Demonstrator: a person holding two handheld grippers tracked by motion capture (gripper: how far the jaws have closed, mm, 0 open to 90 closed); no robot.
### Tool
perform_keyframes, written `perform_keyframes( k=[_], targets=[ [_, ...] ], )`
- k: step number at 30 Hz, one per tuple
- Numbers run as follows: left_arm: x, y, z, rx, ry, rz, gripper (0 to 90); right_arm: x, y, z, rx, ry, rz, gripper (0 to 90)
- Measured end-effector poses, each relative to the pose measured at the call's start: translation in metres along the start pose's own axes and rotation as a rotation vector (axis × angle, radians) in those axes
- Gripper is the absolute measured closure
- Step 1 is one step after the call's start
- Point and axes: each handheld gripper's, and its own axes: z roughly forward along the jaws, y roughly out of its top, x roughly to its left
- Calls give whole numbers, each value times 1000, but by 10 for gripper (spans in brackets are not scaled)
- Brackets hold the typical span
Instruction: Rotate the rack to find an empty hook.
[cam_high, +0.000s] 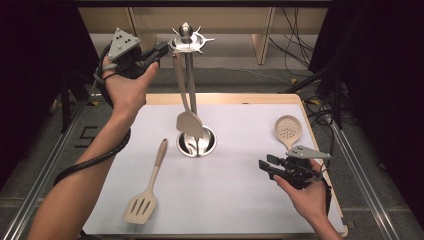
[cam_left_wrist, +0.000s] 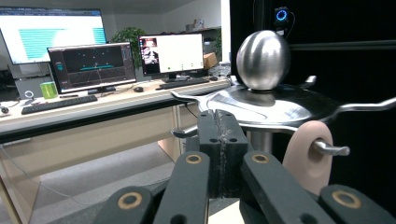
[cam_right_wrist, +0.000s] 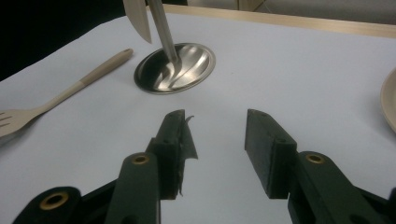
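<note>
Right tongs (cam_right_wrist: 217, 154) gape empty; left tongs (cam_left_wrist: 219, 140) together, half-hiding the spatula handle (cam_left_wrist: 308, 154).

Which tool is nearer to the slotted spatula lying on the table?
Right. The right tool hovers low over the table, well to the right of the spatula. The left tool is raised beside the top of the rack.

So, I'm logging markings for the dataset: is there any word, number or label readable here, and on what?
"5": a pale mark on the floor left of the table, possibly a digit.
Monitors behind the utensil stand: screen text too small and blurred to read.
Utensils and grippers: no lettering visible.
</note>
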Motion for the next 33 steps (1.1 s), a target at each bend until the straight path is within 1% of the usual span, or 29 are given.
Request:
perform_keyframes(
  k=[2,3,4,5,6,8,9,10,11,12,13,14,15,16,17,18,19,22,23,24,25,27,28,29,30,31,32,33],
  targets=[
    [2,0,1,2,1,2,893,0,1,-1,10,3,2,591],
    [4,0,4,6,3,5,893,-2,1,-1,8,-2,-16,591],
    [4,0,4,6,3,5,893,-2,1,-1,8,-1,-16,591],
    [6,1,6,11,-1,18,893,1,0,0,12,10,21,591],
    [6,1,6,11,-1,18,893,-1,1,0,10,-2,-16,591],
    [8,2,8,16,-4,22,893,-1,1,0,11,-4,-16,591],
    [9,2,10,22,0,35,893,-1,1,-1,8,1,-13,591],
    [9,2,10,22,0,35,893,-1,1,-1,8,1,-13,591],
    [10,3,12,26,7,40,893,1,0,0,10,7,15,591],
    [10,3,12,29,9,42,893,-1,1,-1,7,-3,-16,591],
    [10,4,14,35,12,54,893,-1,1,-1,9,1,-11,591],
    [10,4,14,35,12,54,893,-1,1,-1,9,1,-11,591],
    [10,4,15,37,14,65,893,1,0,0,11,7,18,591],
    [9,4,15,49,16,58,893,-2,1,-1,7,-3,-16,591],
    [11,5,16,46,23,81,893,-2,0,0,5,-2,-19,591],
    [11,6,16,50,21,83,893,-2,0,0,10,0,-15,591],
    [12,6,18,50,9,81,893,-3,0,1,7,13,-14,591],
    [13,6,19,51,6,83,893,-3,-1,1,5,5,-22,591],
    [13,6,19,50,4,82,893,0,-1,0,10,-14,25,591],
    [13,6,18,52,13,83,893,0,-1,0,-6,-14,23,591],
    [13,6,19,50,3,85,893,0,-1,0,-4,-14,27,591],
    [13,6,18,54,9,89,893,1,-1,0,-1,-13,30,591],
    [11,6,18,65,8,58,893,1,-1,0,0,-13,30,591],
    [12,6,18,65,9,60,893,0,-1,0,11,1,23,591],
    [14,6,19,53,1,92,893,0,-1,-1,17,3,24,591],
    [14,6,19,52,-1,93,893,0,-1,-1,17,3,25,591],
    [14,6,19,52,-1,93,893,-1,-1,-1,15,-2,8,591],
    [12,5,17,62,8,75,892,-3,-1,-1,14,-8,-15,591]
  ],
)
